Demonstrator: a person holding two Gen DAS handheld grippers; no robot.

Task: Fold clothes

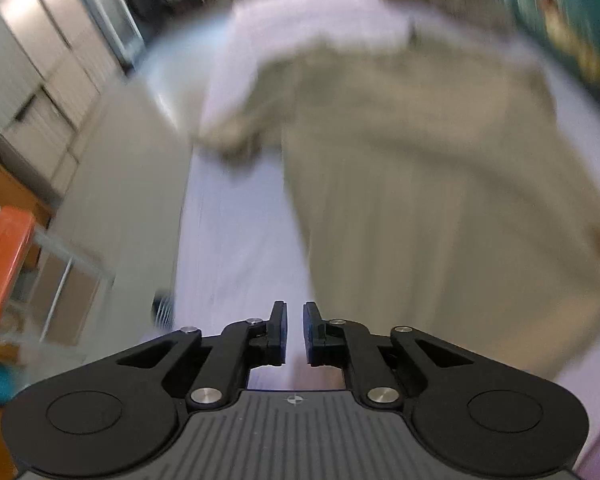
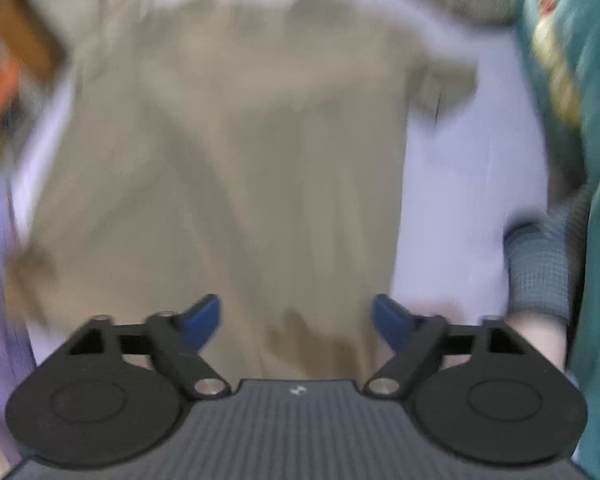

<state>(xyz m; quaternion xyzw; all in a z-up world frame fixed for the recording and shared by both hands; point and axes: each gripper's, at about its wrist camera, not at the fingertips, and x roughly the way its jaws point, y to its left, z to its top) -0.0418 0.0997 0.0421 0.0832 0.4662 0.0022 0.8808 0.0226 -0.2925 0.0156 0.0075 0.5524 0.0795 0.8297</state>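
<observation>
two tongs in view, both empty. left tongs: pads a narrow gap apart, nothing between them, only the pale lilac sheet showing through the slot. right tongs: spread wide, blue pads well apart, no cloth caught.

khaki shirt lies spread on the sheet-covered surface (bed or tabletop, cannot tell which), body laid out lengthwise away from the cameras, one short sleeve sticking out to the left in the left view, the other sleeve out to the right in the right view. both views heavily motion-blurred; fine wrinkles not readable.

teal garment sits at the right edge, clear of the shirt. a person's forearm in a grey checked cuff shows beside the right tongs.

judgement: flattening stage looks finished, no fold made yet; sleeves not turned in.

next move likely calls for pinching a sleeve or side edge with each tool and carrying it toward the shirt's midline, gripping one layer only so the sheet stays down.
</observation>
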